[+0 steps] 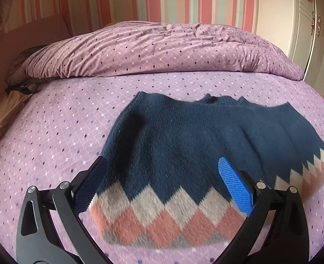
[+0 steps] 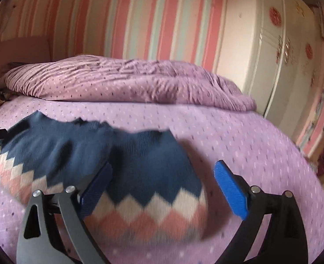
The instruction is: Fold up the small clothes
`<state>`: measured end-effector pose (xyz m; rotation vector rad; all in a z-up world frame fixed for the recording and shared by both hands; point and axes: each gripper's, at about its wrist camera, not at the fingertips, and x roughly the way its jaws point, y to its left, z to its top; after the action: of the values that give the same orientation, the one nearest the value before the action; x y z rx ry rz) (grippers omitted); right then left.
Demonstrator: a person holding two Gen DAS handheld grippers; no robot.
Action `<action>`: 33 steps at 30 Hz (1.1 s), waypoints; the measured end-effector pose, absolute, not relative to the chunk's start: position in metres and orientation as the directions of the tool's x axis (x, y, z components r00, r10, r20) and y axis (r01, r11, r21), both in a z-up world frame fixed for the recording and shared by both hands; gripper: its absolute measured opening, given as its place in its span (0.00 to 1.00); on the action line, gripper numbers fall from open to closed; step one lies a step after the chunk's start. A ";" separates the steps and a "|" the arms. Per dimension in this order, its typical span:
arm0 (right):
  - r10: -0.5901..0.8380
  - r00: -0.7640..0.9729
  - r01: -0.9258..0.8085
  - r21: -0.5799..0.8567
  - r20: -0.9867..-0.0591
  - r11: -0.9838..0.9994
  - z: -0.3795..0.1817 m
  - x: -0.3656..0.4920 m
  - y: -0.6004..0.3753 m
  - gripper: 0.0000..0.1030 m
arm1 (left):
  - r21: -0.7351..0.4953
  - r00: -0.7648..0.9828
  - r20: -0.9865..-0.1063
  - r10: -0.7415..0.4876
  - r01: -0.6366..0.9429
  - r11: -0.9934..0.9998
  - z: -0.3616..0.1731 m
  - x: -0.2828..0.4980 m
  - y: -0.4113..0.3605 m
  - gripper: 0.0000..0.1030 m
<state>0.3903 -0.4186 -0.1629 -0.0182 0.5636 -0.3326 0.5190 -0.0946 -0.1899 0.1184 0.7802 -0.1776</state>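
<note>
A small navy knitted sweater (image 1: 184,145) with a white, grey and pink diamond band along its near hem lies flat on the purple bedsheet (image 1: 52,136). My left gripper (image 1: 162,176) is open, its blue pads straddling the left part of the hem just above it. In the right wrist view the same sweater (image 2: 144,165) lies left of centre. My right gripper (image 2: 162,176) is open over the sweater's right hem corner. Neither gripper holds cloth.
A rumpled purple duvet (image 1: 162,50) is bunched across the far side of the bed. A striped wall stands behind it and a white wardrobe (image 2: 272,55) to the right. A tan cloth (image 1: 1,118) lies at the left edge of the bed.
</note>
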 end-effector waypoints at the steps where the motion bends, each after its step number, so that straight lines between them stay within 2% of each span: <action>1: -0.313 0.790 0.314 -0.090 -0.527 0.945 -0.165 0.383 -0.418 0.92 | 0.040 0.694 -0.710 -0.117 0.206 0.978 -0.190 0.512 -0.097 0.97; 5: -0.313 0.757 0.344 -0.057 -0.573 0.937 -0.182 0.365 -0.423 0.92 | 0.023 0.678 -0.723 -0.133 0.217 0.976 -0.194 0.493 -0.105 0.97; 15: -0.290 0.731 0.393 0.035 -0.618 0.919 -0.209 0.354 -0.445 0.92 | -0.011 0.652 -0.740 -0.166 0.235 0.972 -0.212 0.470 -0.145 0.97; 27: -0.282 0.669 0.485 0.116 -0.688 0.867 -0.244 0.371 -0.472 0.92 | -0.044 0.616 -0.763 -0.198 0.257 0.966 -0.244 0.482 -0.201 0.97; 33: -0.215 0.643 0.510 0.201 -0.735 0.837 -0.267 0.381 -0.482 0.92 | -0.033 0.598 -0.779 -0.190 0.263 0.964 -0.261 0.493 -0.214 0.97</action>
<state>0.3812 -0.4820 -0.2668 0.4151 0.7693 -0.4263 0.4927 -0.2135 -0.2611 0.0887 0.8920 -0.2633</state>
